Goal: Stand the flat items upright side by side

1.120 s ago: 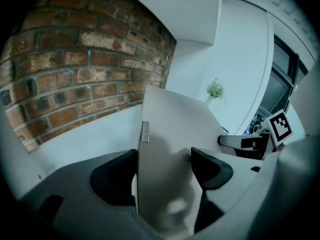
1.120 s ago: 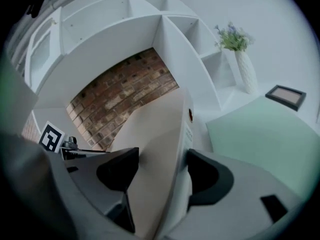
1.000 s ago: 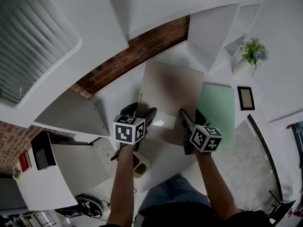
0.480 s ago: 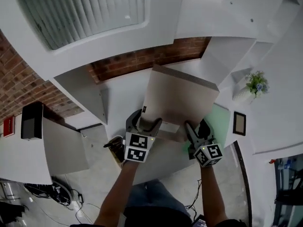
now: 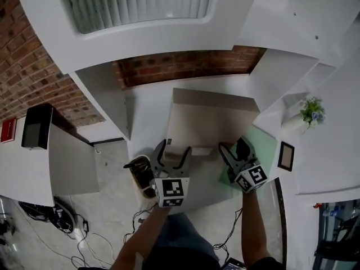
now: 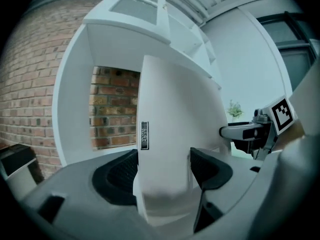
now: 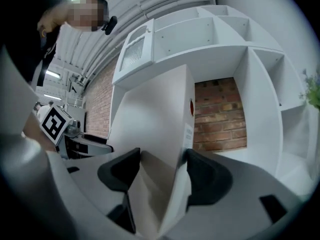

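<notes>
Left claw (image 5: 173, 149) and right claw (image 5: 233, 146) are both clamped on the same thing, side by side, pads pressed against its two faces. Straight ahead of both claws is the big white shelf unit (image 5: 147, 117), an open bay with a brick wall (image 5: 185, 66) showing at the back of it. Between claws and bricks stands the box (image 5: 208, 122), wide, flat and pale, up on its edge on the shelf floor. Its near edge is what both claws are pinching, the left one close to the left corner and the right one close to the right corner. Just off the outer side of the right claw there's a green sheet (image 5: 264, 142). Farther out on that same side sits a small picture frame (image 5: 286, 156), and beyond it a little potted plant (image 5: 311, 110). Smallest of all: a narrow label (image 6: 144, 135) on the box edge, just above the left claw's left pad.
</notes>
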`<state>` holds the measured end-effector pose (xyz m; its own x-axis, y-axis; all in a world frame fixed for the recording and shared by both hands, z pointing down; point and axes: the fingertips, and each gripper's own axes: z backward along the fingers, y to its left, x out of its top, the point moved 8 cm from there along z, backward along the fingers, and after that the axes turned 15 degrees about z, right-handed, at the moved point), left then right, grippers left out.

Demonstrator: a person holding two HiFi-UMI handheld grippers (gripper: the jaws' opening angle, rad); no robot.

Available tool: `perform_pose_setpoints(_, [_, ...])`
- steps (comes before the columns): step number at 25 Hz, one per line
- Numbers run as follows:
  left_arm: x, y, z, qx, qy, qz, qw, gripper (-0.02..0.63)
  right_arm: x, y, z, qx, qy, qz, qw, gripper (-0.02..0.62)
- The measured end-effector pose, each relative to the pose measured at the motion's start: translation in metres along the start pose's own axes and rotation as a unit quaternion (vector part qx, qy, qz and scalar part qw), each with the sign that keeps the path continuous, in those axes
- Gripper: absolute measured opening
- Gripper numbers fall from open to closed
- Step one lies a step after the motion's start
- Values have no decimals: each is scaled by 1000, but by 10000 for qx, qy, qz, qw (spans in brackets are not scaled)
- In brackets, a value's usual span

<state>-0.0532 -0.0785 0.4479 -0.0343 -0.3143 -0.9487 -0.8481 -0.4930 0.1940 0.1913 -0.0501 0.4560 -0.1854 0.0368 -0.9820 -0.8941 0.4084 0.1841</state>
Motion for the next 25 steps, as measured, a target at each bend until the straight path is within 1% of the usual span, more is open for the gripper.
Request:
perform_pose_setpoints(2, [-4,-2,6,168,-159,-11,9997,327,1,-4,-6,267,-85,-25,9996,277])
perform_pose_setpoints(4, [-8,-2,11,257,-247,-31,9994,327,0,-6,-11,495,-154,0,9987,278])
perform_pose_setpoints(7, [-17,1,14,286,-328,-140,9990,319,-1,-6,-16,642,-314,136,9973,278])
perform_pose_setpoints(12, [-15,-4,2,396,-467,-235,9978,314,-4,-18,-21,598,-595,503,9952,278])
perform_pose_setpoints(17, [-6,-17,-9,442,-644,-121,9969,314,-9,-33,-21,548,-716,671,9937,278])
perform_pose_setpoints(20, [-5,-22,-18,451,-700,-63,9965,314,-18,-40,-21,507,-612,680,9945,278])
perform_pose_setpoints(25, [-13,-24,-33,453,-449,-148,9979,314,-28,-48,-23,456,-372,770,9953,277])
